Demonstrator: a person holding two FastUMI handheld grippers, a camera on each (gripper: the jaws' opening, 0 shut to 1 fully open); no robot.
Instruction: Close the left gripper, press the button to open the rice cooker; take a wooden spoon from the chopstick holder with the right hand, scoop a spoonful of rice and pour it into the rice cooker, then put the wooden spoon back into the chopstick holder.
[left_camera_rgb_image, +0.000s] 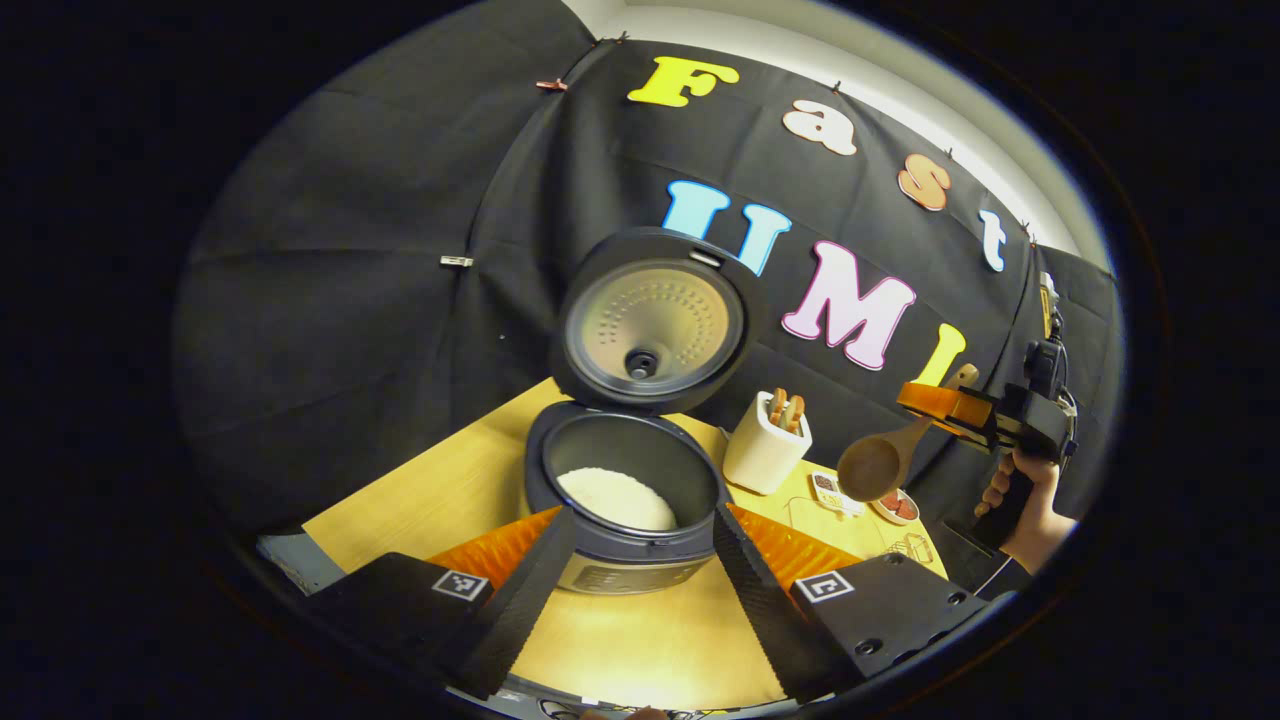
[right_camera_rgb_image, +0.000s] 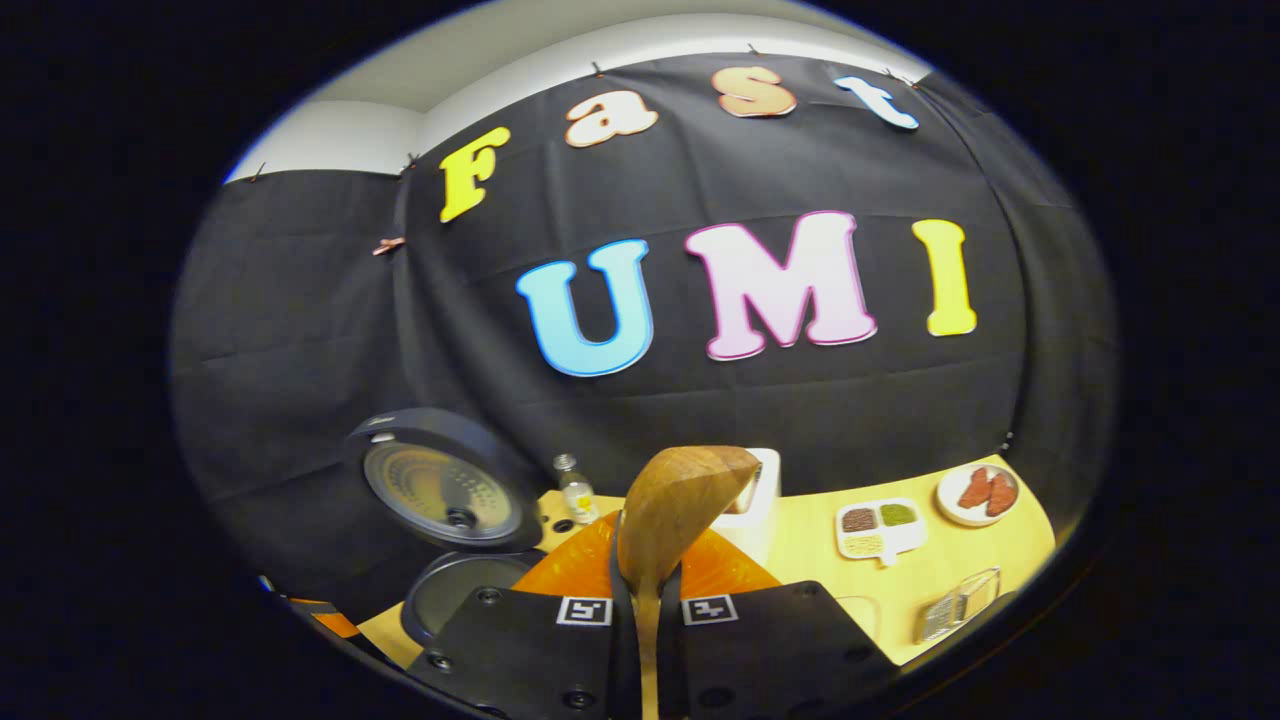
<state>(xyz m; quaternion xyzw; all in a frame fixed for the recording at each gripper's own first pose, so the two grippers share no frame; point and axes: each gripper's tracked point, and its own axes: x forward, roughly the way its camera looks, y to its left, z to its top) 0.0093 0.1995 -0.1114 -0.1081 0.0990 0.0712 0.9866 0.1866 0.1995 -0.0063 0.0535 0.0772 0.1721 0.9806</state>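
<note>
Two grippers are at work over a yellow wooden counter (left_camera_rgb_image: 640, 640) backed by black cloth. The left gripper (left_camera_rgb_image: 640, 585) hangs low at the near edge, its jaws spread wide apart and holding nothing, and the rice cooker (left_camera_rgb_image: 625, 500) sits framed between them. The cooker's lid (left_camera_rgb_image: 655, 320) stands up and tilted back toward the cloth, so the pot's mouth is open from above and from the front; white rice (left_camera_rgb_image: 615, 498) lies at the bottom of the pot.

Just to the right of the cooker stands the white chopstick holder (left_camera_rgb_image: 765, 445), with wooden handles poking up out of it. Past it, toward the counter's right edge, lie a small divided tray (right_camera_rgb_image: 878, 528), a little plate (right_camera_rgb_image: 978, 493) with red pieces and a clear box (right_camera_rgb_image: 958, 600); a small bottle (right_camera_rgb_image: 575, 488) stands behind the cooker near the cloth.

The right gripper (left_camera_rgb_image: 950, 408) is held in a hand (left_camera_rgb_image: 1035, 500) up in the air, off to the right of the holder and well clear of the counter. Its jaws are closed on the handle of the wooden spoon (right_camera_rgb_image: 672, 520). From the left gripper view the spoon runs on a slant, handle end up and to the right, bowl down and to the left toward the holder, its hollow looking empty. In the right gripper view the spoon's long axis runs straight out ahead between the jaws, rounded back of the bowl showing
</note>
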